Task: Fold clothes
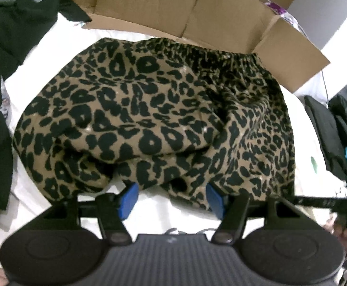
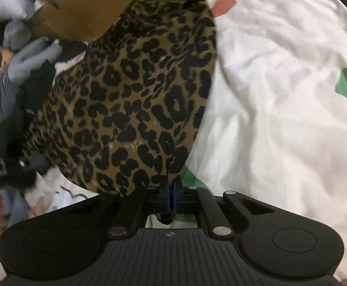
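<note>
A leopard-print garment (image 1: 154,109) lies on a white sheet (image 1: 154,212), its gathered waistband at the far side by a cardboard box. My left gripper (image 1: 171,200) is open, its blue pads either side of the garment's near hem, holding nothing. My right gripper (image 2: 172,196) is shut on an edge of the same garment (image 2: 135,100), which rises from the pads and drapes up and to the left. The right gripper's arm also shows at the right edge of the left wrist view (image 1: 316,201).
An open cardboard box (image 1: 197,12) stands behind the garment. Dark clothes (image 1: 4,47) are piled at the left. Grey and black clothes (image 2: 25,57) lie left in the right wrist view. The white bedding with green and red patches (image 2: 280,95) spreads to the right.
</note>
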